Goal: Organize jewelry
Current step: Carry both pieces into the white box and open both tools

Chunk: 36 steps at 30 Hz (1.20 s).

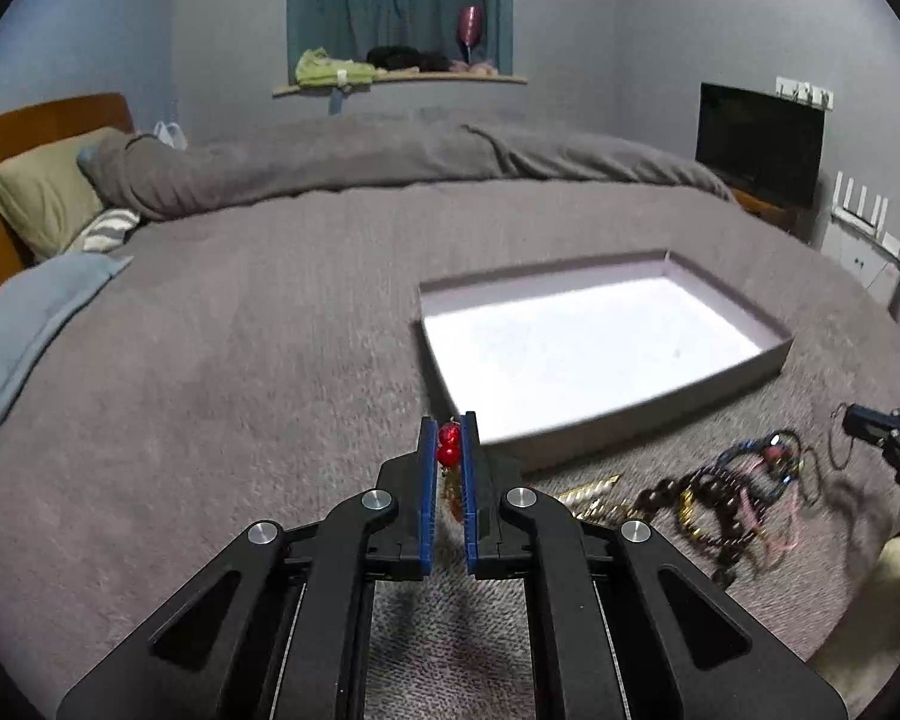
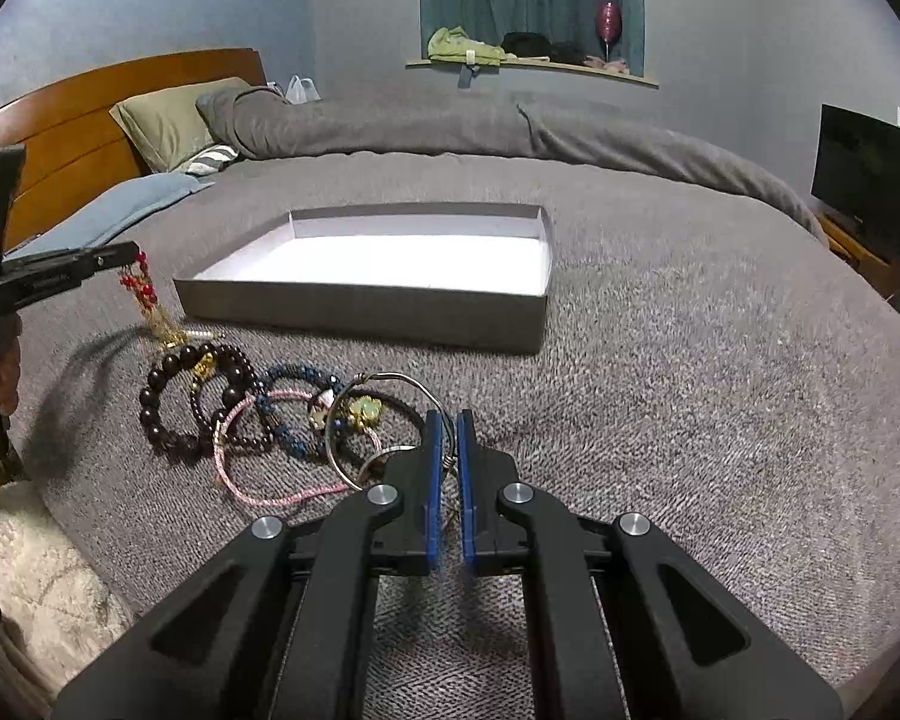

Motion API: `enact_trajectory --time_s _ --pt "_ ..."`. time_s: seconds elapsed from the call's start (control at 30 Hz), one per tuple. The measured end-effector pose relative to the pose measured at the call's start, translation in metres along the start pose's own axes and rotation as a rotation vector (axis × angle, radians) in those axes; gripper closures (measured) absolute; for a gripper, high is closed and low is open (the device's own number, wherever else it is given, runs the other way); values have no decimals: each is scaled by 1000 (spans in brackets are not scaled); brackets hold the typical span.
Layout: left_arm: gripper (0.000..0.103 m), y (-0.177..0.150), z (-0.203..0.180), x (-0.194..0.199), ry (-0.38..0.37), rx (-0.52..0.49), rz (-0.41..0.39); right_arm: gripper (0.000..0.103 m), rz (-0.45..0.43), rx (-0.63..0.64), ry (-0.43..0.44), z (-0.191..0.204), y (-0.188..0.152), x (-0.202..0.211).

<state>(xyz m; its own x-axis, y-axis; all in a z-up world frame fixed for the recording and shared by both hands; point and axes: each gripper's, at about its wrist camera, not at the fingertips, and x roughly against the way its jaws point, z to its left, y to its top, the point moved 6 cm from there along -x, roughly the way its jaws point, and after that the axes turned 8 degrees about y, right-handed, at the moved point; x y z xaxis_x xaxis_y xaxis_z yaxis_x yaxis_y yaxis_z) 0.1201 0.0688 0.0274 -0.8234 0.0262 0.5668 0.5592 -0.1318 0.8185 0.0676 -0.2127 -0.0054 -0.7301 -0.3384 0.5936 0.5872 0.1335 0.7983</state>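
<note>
My left gripper (image 1: 449, 420) is shut on a red-bead ornament with gold tassels (image 1: 448, 444); it hangs above the grey bed just left of the shallow white-lined box (image 1: 774, 354). In the right wrist view that left gripper (image 2: 127, 255) holds the ornament (image 2: 141, 288) left of the box (image 2: 360, 312). My right gripper (image 2: 448, 420) is shut on a thin silver wire bangle (image 2: 390, 381), beside a pile of bracelets (image 2: 234, 414): dark bead ones, a pink cord one, a blue beaded one. The pile also shows in the left wrist view (image 1: 732, 492), with the right gripper (image 1: 858, 423) past it.
The grey blanket (image 2: 690, 360) covers the bed. A wooden headboard (image 2: 90, 114) and pillows are at the far left. A dark TV (image 2: 870, 174) stands right. A window ledge (image 2: 534, 63) holds clothes and a pink glass. A pale rug (image 2: 36, 570) lies beside the bed.
</note>
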Motion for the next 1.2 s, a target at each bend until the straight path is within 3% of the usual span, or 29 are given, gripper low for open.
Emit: enact_trajectory --time_s 0.3,0.63,0.93,1.2 --pt "95 41 -6 28 -1 -30 -101 98 -48 22 -3 -2 29 8" --pt "95 103 -28 7 -45 -102 -146 98 -23 -12 -31 -33 83 -31" --pt "95 126 -58 -87 -79 -100 -25 98 38 -56 -64 -56 137 -104" --pt "95 102 -59 -156 -60 -72 134 98 211 -131 -88 -70 136 -171"
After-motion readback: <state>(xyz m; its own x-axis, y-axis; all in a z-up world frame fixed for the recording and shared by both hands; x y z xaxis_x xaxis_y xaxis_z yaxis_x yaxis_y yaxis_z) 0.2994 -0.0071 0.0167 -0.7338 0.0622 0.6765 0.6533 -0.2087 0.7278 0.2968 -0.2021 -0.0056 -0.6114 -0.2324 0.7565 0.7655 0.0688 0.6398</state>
